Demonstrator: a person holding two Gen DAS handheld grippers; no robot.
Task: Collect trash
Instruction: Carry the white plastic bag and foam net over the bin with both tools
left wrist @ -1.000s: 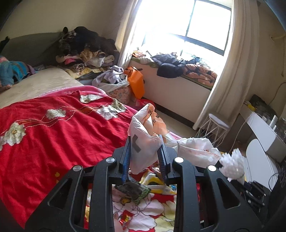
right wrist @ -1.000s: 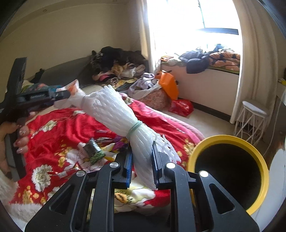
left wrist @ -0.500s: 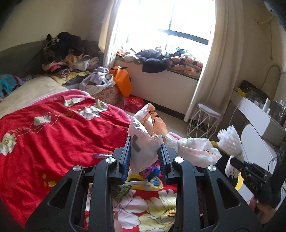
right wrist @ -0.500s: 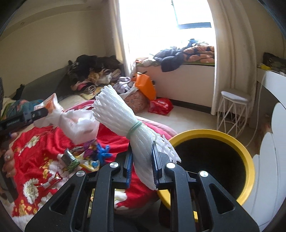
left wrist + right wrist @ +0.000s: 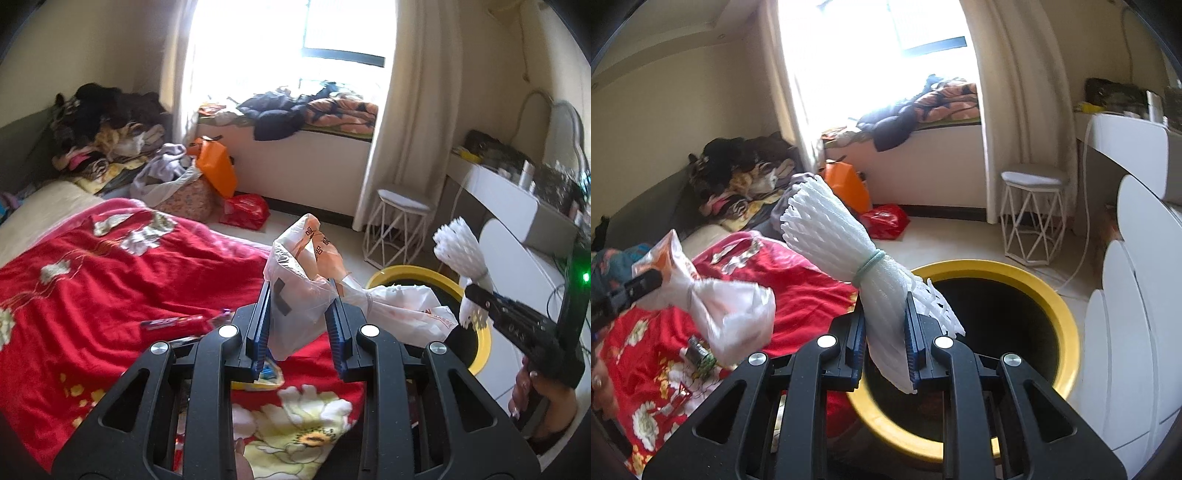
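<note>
Left gripper (image 5: 298,325): clamping the knotted plastic bag (image 5: 303,299) between blue pads, holding it up over the bed's foot edge.
Plastic bag: hanging in the air, white with orange print; tied tail (image 5: 406,314) trailing right toward the bin, reaching over its near rim.
Right gripper (image 5: 884,339): squeezing the white foam netting bundle (image 5: 849,251) near its lower end, pads pressing both sides.
Foam netting bundle: standing tilted up and left, cinched by a green band (image 5: 870,262); lower frayed end hanging over the bin's left rim.
Yellow-rimmed bin (image 5: 1060,317): sitting on the floor just beside the bed's foot corner, black inside, directly under the right gripper.
Red floral blanket (image 5: 110,280): covering the bed; small wrappers (image 5: 173,322) lying near its foot edge, a small dark spool-like item (image 5: 700,356) resting near the bag.
White stool (image 5: 397,225): standing beyond the bin, by the curtain.
Orange bag (image 5: 218,170): leaning by the window ledge, well apart.
</note>
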